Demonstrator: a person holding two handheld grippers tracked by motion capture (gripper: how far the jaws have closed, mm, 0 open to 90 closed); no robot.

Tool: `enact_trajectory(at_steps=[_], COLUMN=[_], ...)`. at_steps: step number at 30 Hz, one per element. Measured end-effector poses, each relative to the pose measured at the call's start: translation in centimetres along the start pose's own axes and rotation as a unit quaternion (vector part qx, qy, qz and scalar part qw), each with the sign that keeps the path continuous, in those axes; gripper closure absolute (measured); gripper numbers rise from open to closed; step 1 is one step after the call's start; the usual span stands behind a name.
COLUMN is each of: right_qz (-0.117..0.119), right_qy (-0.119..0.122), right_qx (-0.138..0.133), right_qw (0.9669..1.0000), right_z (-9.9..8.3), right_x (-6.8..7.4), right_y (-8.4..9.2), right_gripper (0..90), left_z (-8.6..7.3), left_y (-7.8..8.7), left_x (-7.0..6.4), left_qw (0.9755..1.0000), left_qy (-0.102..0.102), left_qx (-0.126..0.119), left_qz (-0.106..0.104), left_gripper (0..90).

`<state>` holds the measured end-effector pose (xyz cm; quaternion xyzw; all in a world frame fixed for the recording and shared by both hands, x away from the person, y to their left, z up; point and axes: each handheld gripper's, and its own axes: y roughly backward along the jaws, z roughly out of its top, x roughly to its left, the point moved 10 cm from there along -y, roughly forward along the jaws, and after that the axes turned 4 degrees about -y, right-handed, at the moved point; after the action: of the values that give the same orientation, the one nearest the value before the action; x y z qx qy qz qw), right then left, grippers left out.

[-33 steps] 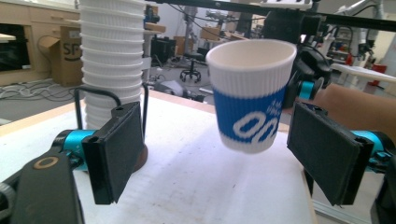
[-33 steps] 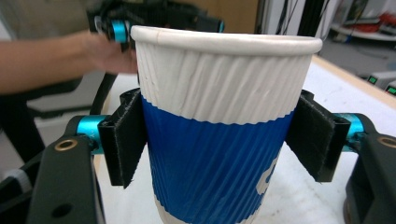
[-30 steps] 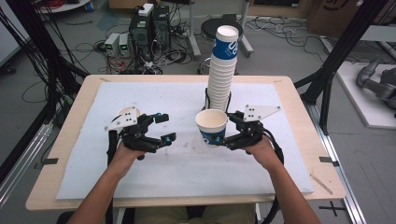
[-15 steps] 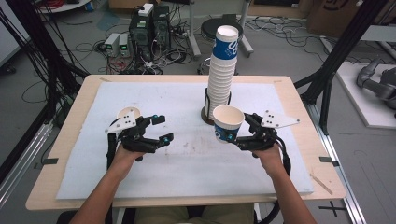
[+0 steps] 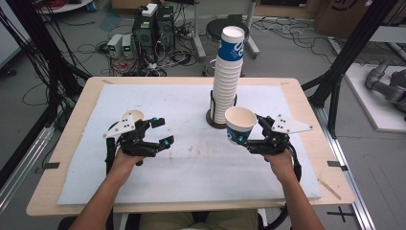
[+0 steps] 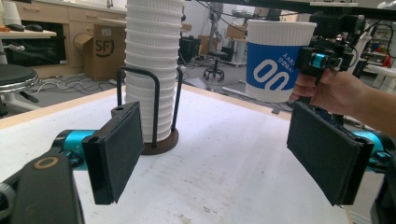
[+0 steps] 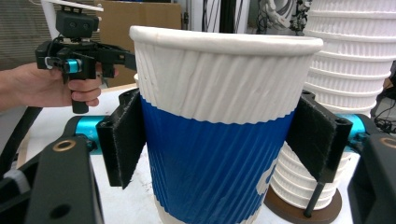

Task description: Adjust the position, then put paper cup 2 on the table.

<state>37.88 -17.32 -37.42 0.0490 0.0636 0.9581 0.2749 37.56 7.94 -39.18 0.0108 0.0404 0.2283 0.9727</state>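
Keeping the right tongs (image 5: pixel 245 140) clamped squarely on the upright cup (image 5: pixel 239 123), at the stack's (image 5: pixel 227 76) five o'clock, prevents crushing; left tongs (image 5: pixel 160 132) gape empty.

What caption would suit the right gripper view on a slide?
Right claw clamps an upright blue-and-white paper cup, with the tall cup stack just behind.

My left tongs (image 5: pixel 160 132) and right tongs (image 5: pixel 242 139) are black with shiny blue knobs, flat fuzzy pads, grey three-cornered plates and black cables.
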Motion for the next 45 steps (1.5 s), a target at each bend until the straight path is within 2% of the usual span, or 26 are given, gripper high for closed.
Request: enact_trajectory(at_steps=[7,10,15,18,19,20,24,28,35,43,45], right_qz=[-0.01,-0.021,-0.053,-0.091,-0.091,-0.123,-0.163,-0.189,-0.209,-0.221,-0.219], right_qy=[0.004,0.009,0.013,0.019,0.019,0.019,-0.004,-0.03,-0.064,-0.082,-0.087], right_qx=[-0.002,-0.001,0.002,0.011,0.011,0.019,0.032,0.049,0.058,0.085,0.085], right_qw=[0.9999,0.9997,0.9985,0.9956,0.9956,0.9921,0.9861,0.9804,0.9741,0.9681,0.9681], right_z=[0.1,0.1,-0.1,-0.6,-0.6,-1.2,-2.6,-4.3,-5.9,-8.3,-8.4], right_x=[-0.3,-0.6,-1.8,-3.3,-3.3,-4.8,-7.2,-9.4,-11.5,-12.5,-12.6], right_y=[0.2,0.3,0.7,1.2,1.2,1.5,1.8,1.8,1.5,1.8,1.9], right_gripper=[26.1,25.8,25.8,25.6,25.6,25.6,25.6,25.6,25.1,24.5,24.5], left_z=[-0.2,-0.3,-0.6,-0.7,-0.7,-0.8,-0.9,-1.0,-1.3,-1.5,-1.5], left_y=[0.0,0.0,0.0,0.0,0.0,0.0,-0.2,-0.2,-0.1,-0.2,-0.2], left_x=[0.0,0.2,0.3,0.3,0.3,0.3,0.3,0.3,0.4,0.4,0.3], left_qw=[1.0,1.0,0.9999,0.9999,0.9999,0.9998,0.9998,0.9997,0.9996,0.9996,0.9995], left_qy=[0.002,0.003,0.006,0.005,0.005,0.006,0.008,0.009,0.011,0.014,0.014], left_qx=[0.003,0.005,0.011,0.014,0.014,0.016,0.019,0.02,0.024,0.026,0.027], left_qz=[-0.002,-0.001,0.002,0.004,0.004,0.005,0.005,0.007,0.008,0.004,0.004], left_gripper=[18.6,18.6,18.6,18.6,18.6,18.6,18.6,18.6,18.6,18.6,18.6])
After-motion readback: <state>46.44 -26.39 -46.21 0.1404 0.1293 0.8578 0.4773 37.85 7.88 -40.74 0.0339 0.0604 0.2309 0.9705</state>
